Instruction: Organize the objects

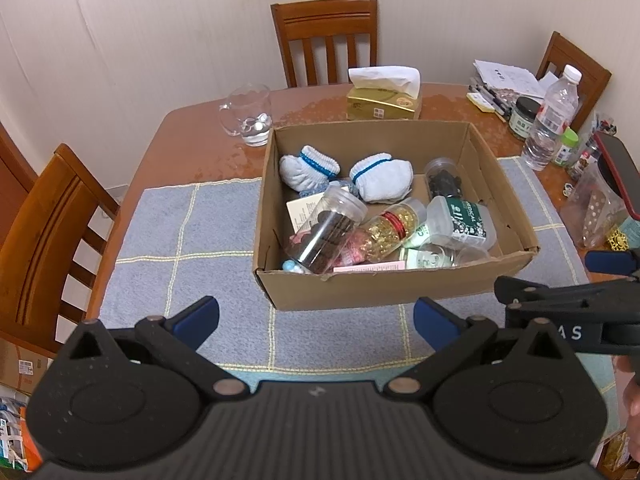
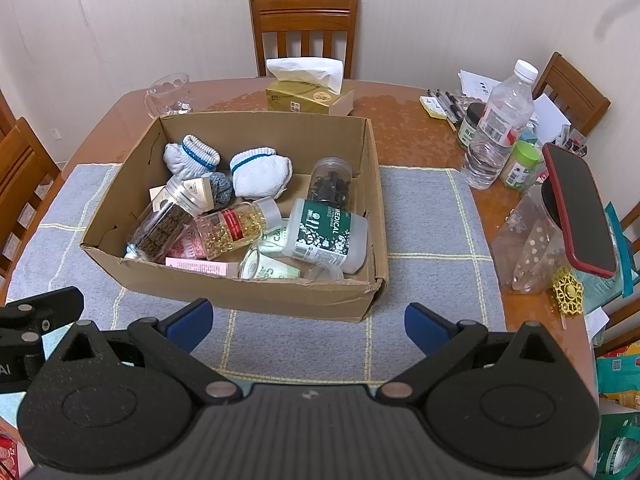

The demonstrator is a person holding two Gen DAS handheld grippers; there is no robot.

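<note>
Left claw [image 1: 316,318] and right claw [image 2: 308,322] both wide, empty, before the cardboard box [image 2: 248,292].

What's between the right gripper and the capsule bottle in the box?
The box's near wall stands between the open right gripper and the capsule bottle, so it must go over the wall. Above the bottle nothing visible blocks it; other jars lie against its sides.
</note>
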